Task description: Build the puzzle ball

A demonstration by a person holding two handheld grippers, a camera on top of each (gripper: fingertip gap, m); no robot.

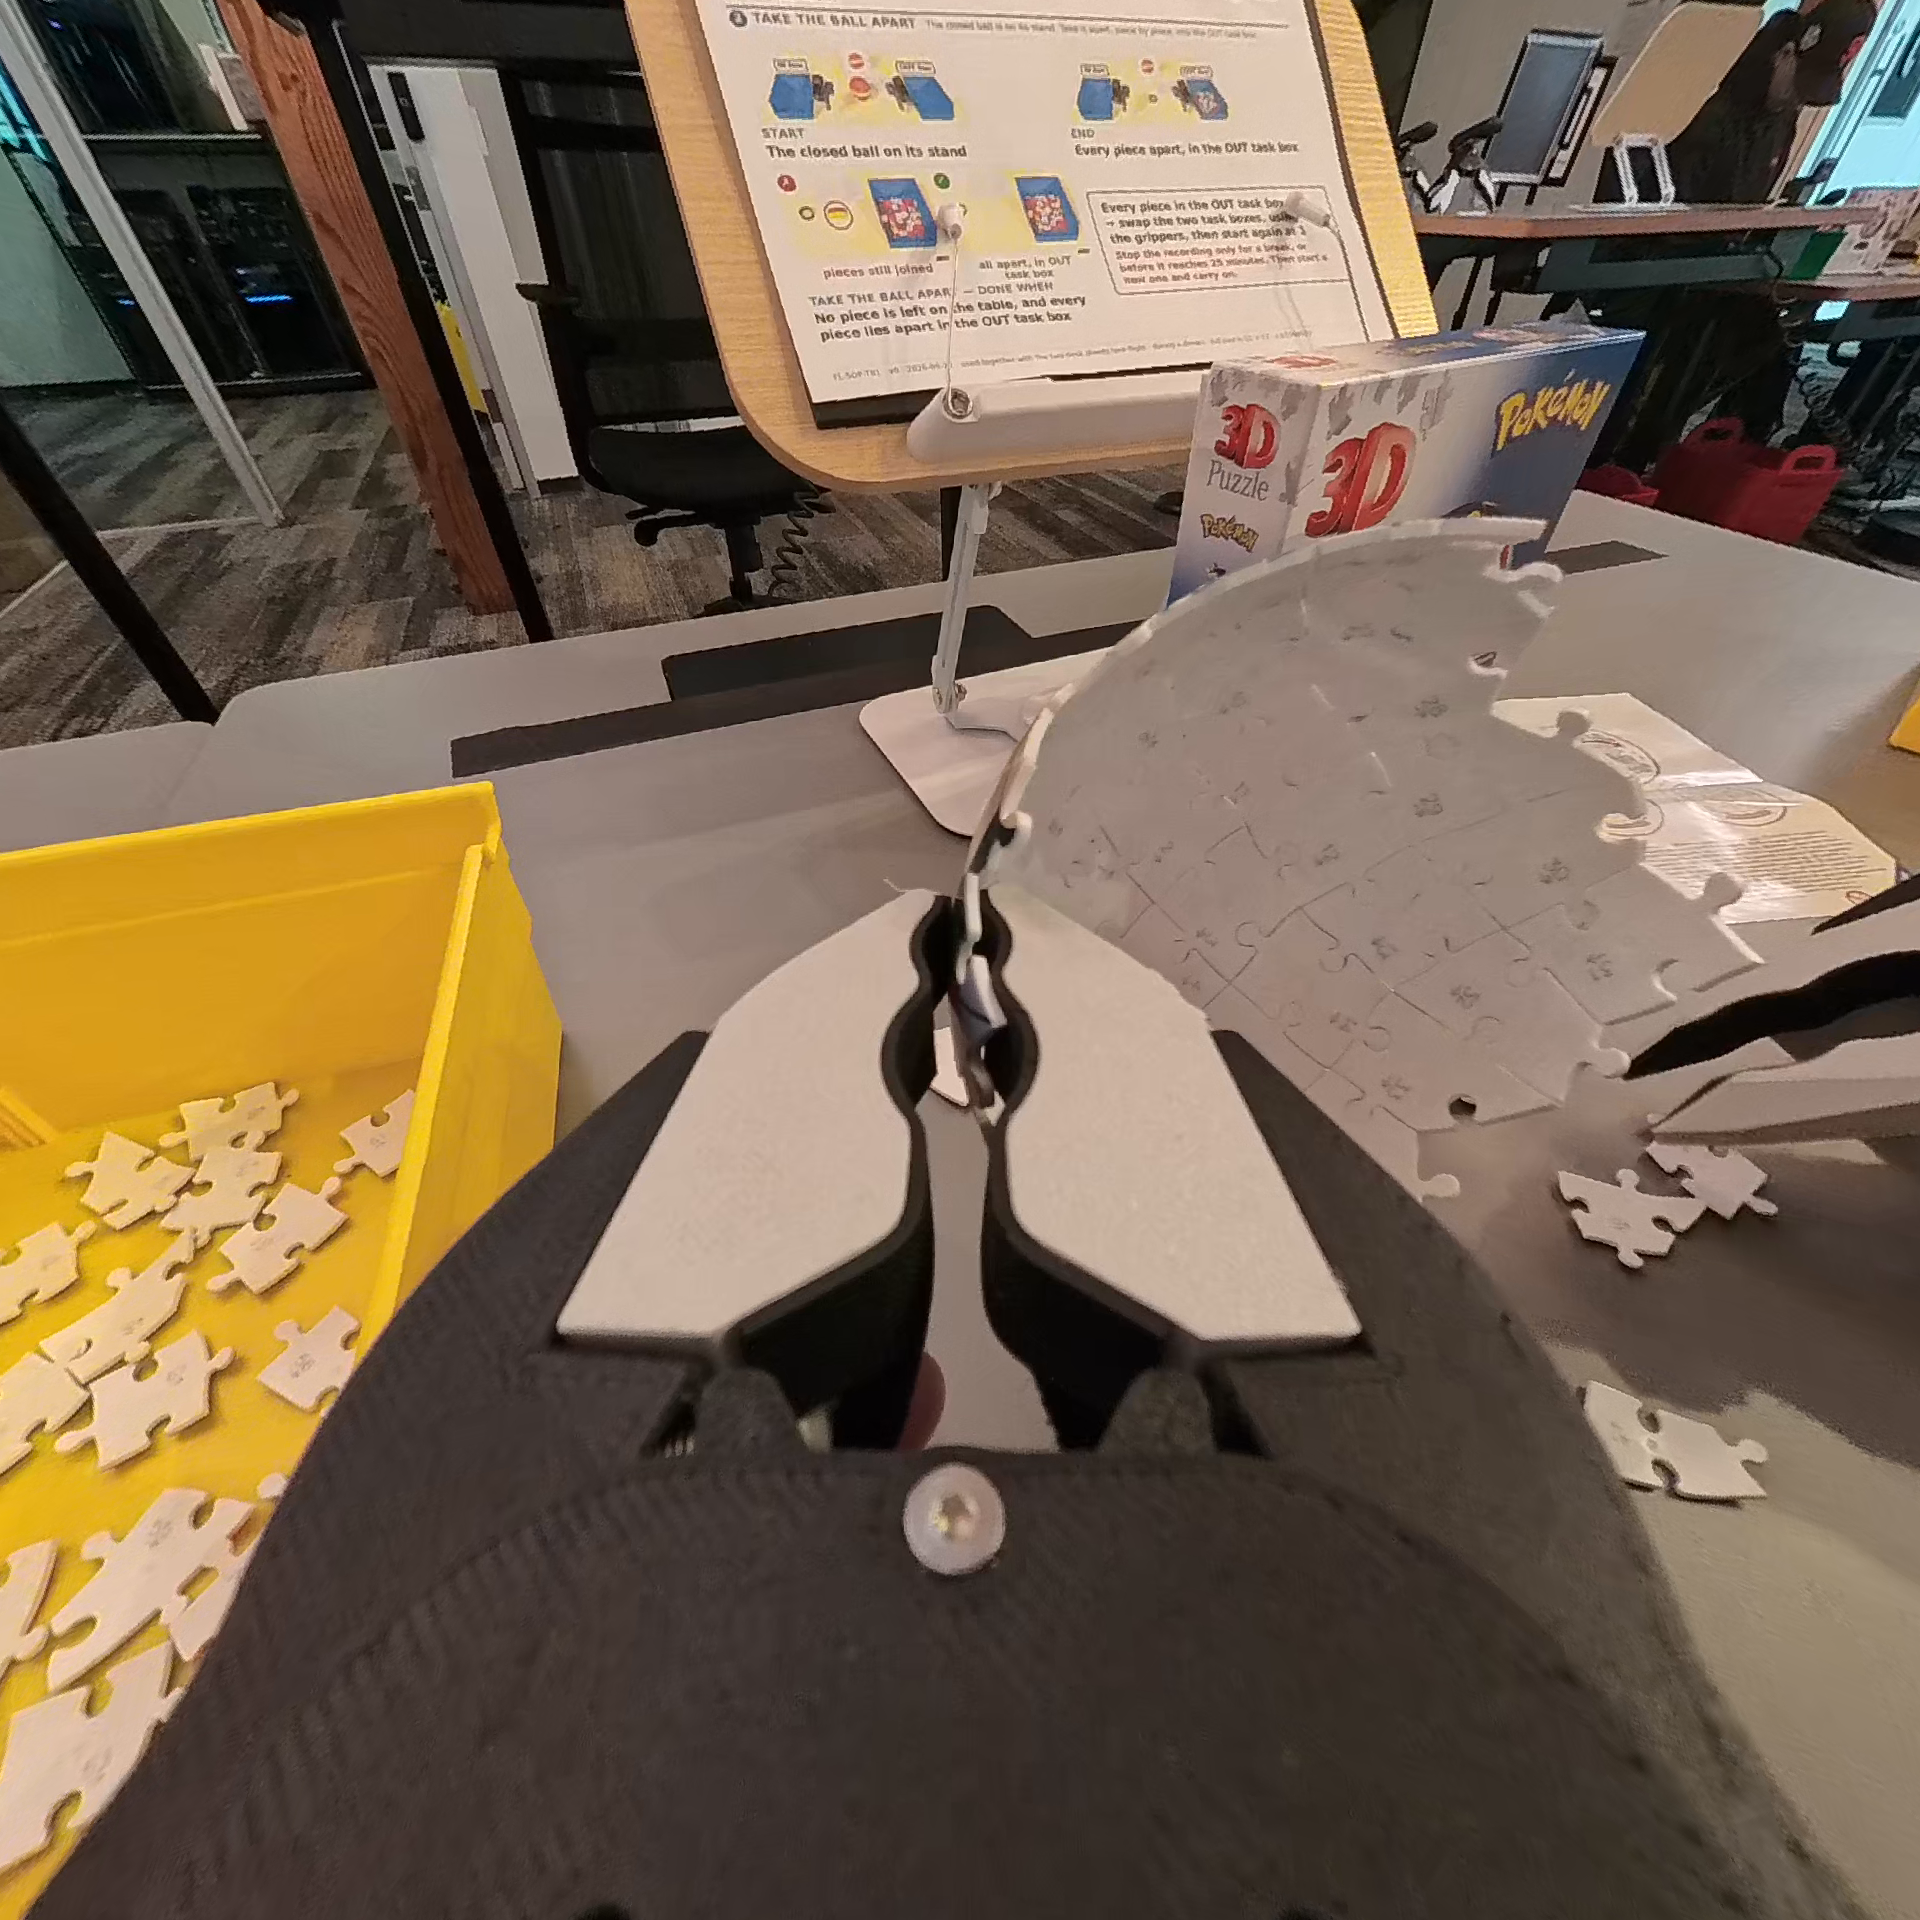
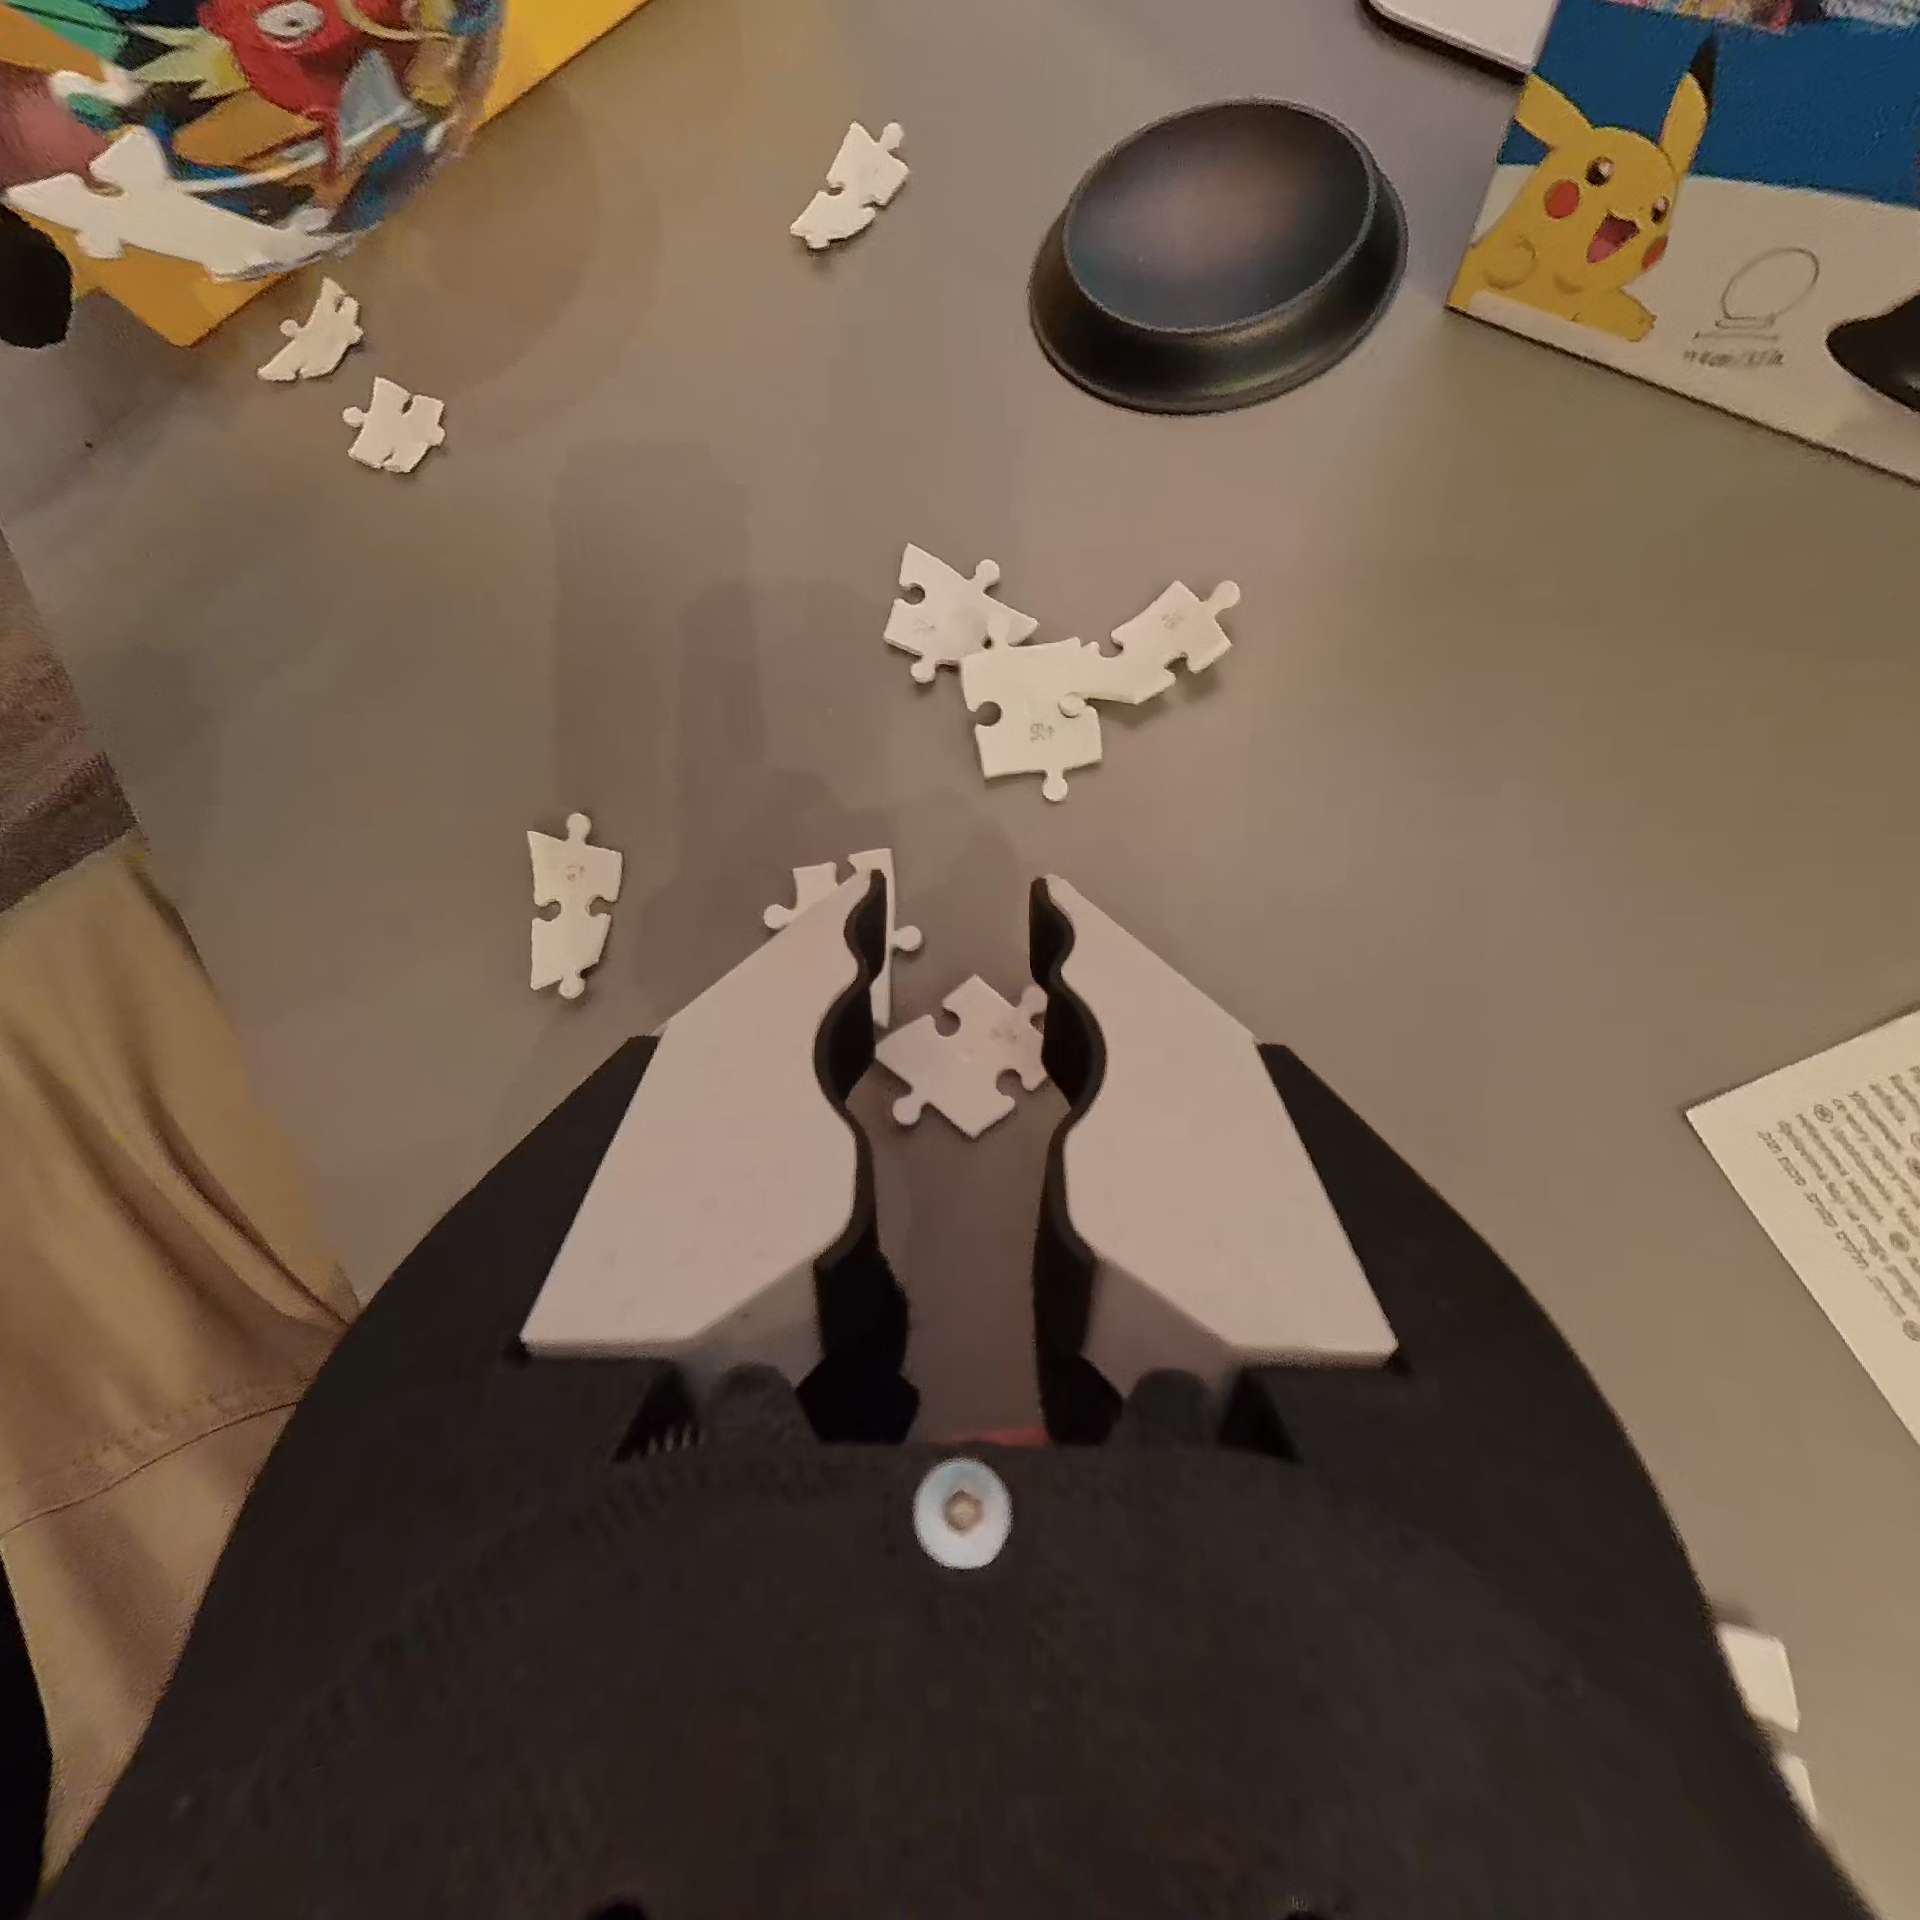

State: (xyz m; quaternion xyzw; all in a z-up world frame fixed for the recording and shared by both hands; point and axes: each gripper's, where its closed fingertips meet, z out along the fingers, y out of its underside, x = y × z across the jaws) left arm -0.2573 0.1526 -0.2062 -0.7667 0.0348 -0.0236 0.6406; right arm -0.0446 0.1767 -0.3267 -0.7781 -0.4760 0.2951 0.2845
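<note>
The left gripper (image 1: pixel 961 935) is clamped on the rim of the half-built puzzle ball shell (image 1: pixel 1351 821), which curves away right of its jaws, grey inside facing the camera. A yellow bin (image 1: pixel 249 935) of loose pieces sits left of them. The right gripper (image 2: pixel 956 914) has its jaws apart above the grey table (image 2: pixel 1455 727), a loose puzzle piece (image 2: pixel 961 1055) lying between them, the black round stand (image 2: pixel 1221 244) far ahead

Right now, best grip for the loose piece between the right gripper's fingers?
The puzzle piece lies flat, blank side up, on the table. Probably bring the open right gripper steeply from above and pinch two opposite straight edges, avoiding its knobs; a flat piece offers little else.
</note>
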